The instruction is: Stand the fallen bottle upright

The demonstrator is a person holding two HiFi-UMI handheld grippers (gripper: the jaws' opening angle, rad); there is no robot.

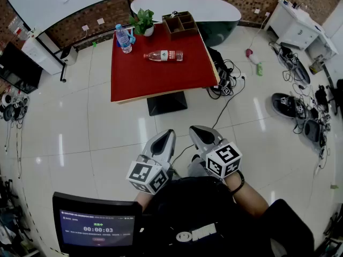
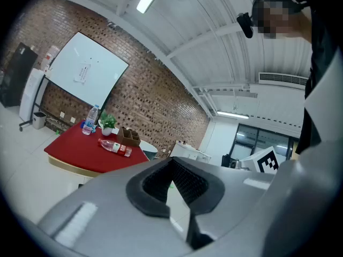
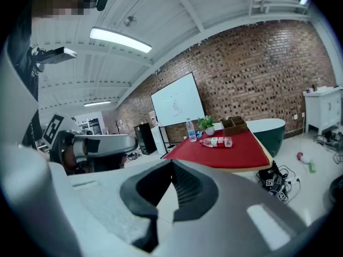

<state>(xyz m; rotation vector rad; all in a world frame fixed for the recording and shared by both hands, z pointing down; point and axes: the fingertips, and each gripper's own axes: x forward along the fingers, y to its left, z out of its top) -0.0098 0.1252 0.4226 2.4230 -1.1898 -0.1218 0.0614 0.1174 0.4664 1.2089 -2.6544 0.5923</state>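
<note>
The fallen bottle [image 1: 163,55], clear with a red label, lies on its side on the red table [image 1: 161,82] far ahead, cap end to the left. It also appears small in the left gripper view as the bottle [image 2: 115,146] and in the right gripper view as the bottle [image 3: 217,142]. My left gripper [image 1: 167,136] and right gripper [image 1: 199,131] hover side by side close to my body, well short of the table. Both point toward the table. The left gripper [image 2: 179,193] and right gripper [image 3: 171,190] are shut with nothing between the jaws.
On the table's far edge stand an upright blue-labelled bottle [image 1: 123,38], a potted plant [image 1: 143,21] and a brown wooden organizer [image 1: 180,23]. Cables [image 1: 228,82] trail on the tiled floor right of the table. A monitor [image 1: 97,228] sits at my lower left.
</note>
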